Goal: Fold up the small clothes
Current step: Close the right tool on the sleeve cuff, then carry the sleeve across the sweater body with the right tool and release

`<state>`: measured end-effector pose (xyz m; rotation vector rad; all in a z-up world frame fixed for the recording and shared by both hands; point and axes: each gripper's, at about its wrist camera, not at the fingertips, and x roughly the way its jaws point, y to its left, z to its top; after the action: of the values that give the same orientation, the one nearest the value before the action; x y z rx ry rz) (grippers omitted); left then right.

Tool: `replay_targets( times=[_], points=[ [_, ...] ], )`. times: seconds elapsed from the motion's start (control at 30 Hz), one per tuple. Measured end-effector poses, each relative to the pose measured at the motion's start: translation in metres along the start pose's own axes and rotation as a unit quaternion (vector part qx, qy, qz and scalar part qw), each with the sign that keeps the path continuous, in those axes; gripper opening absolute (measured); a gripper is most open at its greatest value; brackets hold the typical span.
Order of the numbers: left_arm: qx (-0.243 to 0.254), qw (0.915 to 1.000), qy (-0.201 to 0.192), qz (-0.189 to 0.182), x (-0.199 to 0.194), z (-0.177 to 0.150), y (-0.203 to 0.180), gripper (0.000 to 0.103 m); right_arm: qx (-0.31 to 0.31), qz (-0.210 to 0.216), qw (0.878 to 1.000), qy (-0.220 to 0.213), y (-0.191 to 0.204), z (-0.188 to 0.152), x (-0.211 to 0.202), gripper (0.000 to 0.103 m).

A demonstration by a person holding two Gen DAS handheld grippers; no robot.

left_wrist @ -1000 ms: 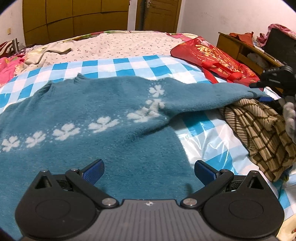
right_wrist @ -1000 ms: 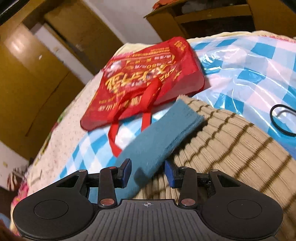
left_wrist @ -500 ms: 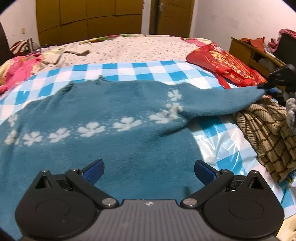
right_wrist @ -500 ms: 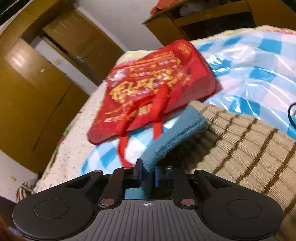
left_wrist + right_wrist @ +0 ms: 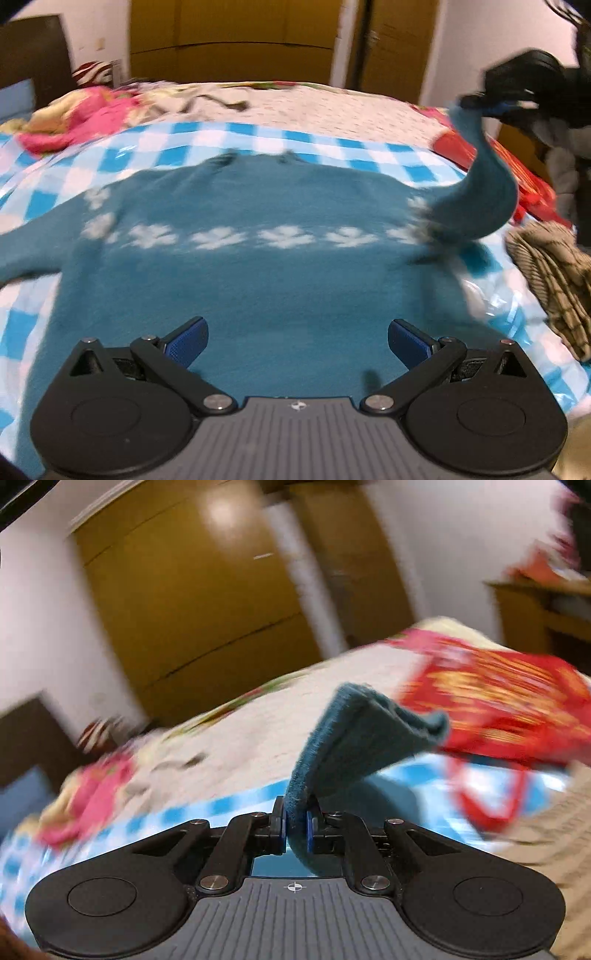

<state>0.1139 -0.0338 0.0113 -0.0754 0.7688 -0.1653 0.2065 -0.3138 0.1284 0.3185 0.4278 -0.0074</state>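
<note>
A teal sweater (image 5: 266, 280) with a row of white flowers lies spread flat on the blue-and-white checked sheet (image 5: 192, 147). My left gripper (image 5: 297, 341) is open and empty, low over the sweater's lower body. My right gripper (image 5: 295, 829) is shut on the sweater's right sleeve (image 5: 354, 746), near its cuff. In the left wrist view the right gripper (image 5: 491, 105) holds that sleeve (image 5: 484, 192) lifted high above the sweater's right shoulder.
A brown striped garment (image 5: 554, 280) lies at the right edge of the sheet. A red bag (image 5: 498, 705) sits beyond the sleeve. Pink bedding (image 5: 74, 118) is bunched at the far left. Wooden wardrobe doors (image 5: 236, 40) stand behind the bed.
My right gripper closed on the sleeve and raised it off the brown garment, swinging it up and left. My left gripper shifted right, so the whole sweater shows.
</note>
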Motion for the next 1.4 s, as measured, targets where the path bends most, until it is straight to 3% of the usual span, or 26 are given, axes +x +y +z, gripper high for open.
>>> replay_targets(
  times=[0.2,0.37,0.47,0.6,0.8,0.97,1.1,1.17,1.3,1.4],
  points=[
    [-0.020,0.9977,-0.035,0.054,0.001,-0.015,0.045,0.103,-0.146,0.081,0.984,0.058,0.149,-0.064,0.063,0.009],
    [-0.036,0.9973,-0.028,0.057,0.010,-0.029,0.067,0.103,-0.236,0.088,0.960,0.122,0.218,-0.136,0.111,0.010],
    [-0.041,0.9979,-0.021,0.044,0.014,-0.031,0.074,0.103,-0.291,0.075,0.942,0.147,0.228,-0.167,0.127,0.013],
    [-0.056,0.9977,-0.025,0.030,0.013,-0.031,0.080,0.103,-0.352,0.072,0.924,0.128,0.230,-0.184,0.117,0.016],
    [-0.070,0.9966,-0.038,0.022,0.005,-0.032,0.085,0.103,-0.392,0.066,0.909,0.124,0.236,-0.193,0.114,0.017],
    [-0.077,0.9959,-0.044,0.020,0.000,-0.035,0.087,0.103,-0.404,0.052,0.905,0.125,0.247,-0.196,0.116,0.014],
    [-0.079,0.9953,-0.050,0.022,-0.002,-0.034,0.088,0.103,-0.385,0.054,0.914,0.116,0.250,-0.186,0.112,0.013],
    [-0.082,0.9952,-0.048,0.022,-0.003,-0.036,0.089,0.103,-0.385,0.061,0.913,0.122,0.252,-0.184,0.113,0.013],
    [-0.087,0.9949,-0.044,0.025,-0.002,-0.035,0.092,0.103,-0.402,0.066,0.901,0.151,0.252,-0.194,0.120,0.017],
    [-0.092,0.9943,-0.044,0.029,-0.003,-0.034,0.094,0.103,-0.393,0.077,0.904,0.151,0.253,-0.192,0.112,0.023]
  ],
)
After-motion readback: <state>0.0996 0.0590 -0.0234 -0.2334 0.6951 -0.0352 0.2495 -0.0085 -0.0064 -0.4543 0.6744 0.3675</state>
